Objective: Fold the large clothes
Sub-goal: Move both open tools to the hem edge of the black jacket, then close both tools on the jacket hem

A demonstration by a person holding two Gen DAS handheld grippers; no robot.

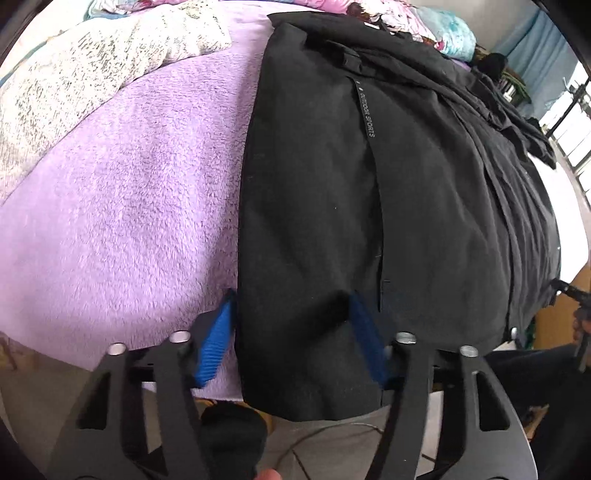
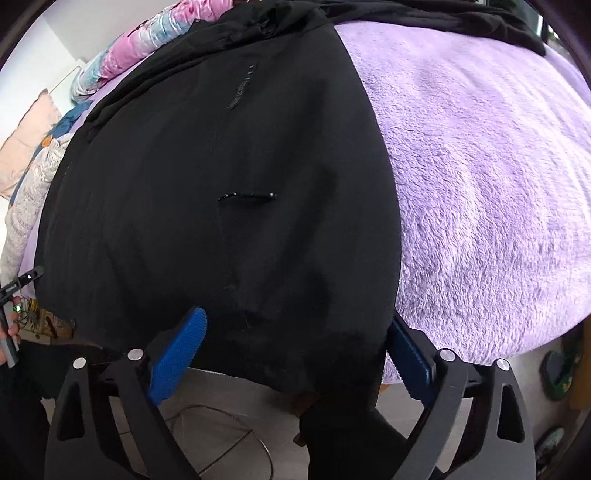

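Note:
A large black jacket [image 1: 388, 192] lies lengthwise on a purple fleece blanket [image 1: 129, 206], its hem hanging over the near bed edge. My left gripper [image 1: 291, 306] is open, its blue pads [image 1: 218, 339] straddling the hem's left corner. In the right wrist view the same jacket [image 2: 229, 177] fills the middle, with a small glossy zip pull [image 2: 247, 196]. My right gripper [image 2: 295, 332] is open, its blue pads [image 2: 177, 354] straddling the hem's right corner. The cloth lies between each gripper's jaws but is not pinched.
A speckled white quilt [image 1: 85, 70] and floral pink bedding [image 2: 147, 37] lie at the far end. More dark clothing [image 2: 461, 22] lies beyond the jacket. Grey floor with a thin cable [image 2: 221, 424] is below the bed edge. The purple blanket [image 2: 498, 184] extends right.

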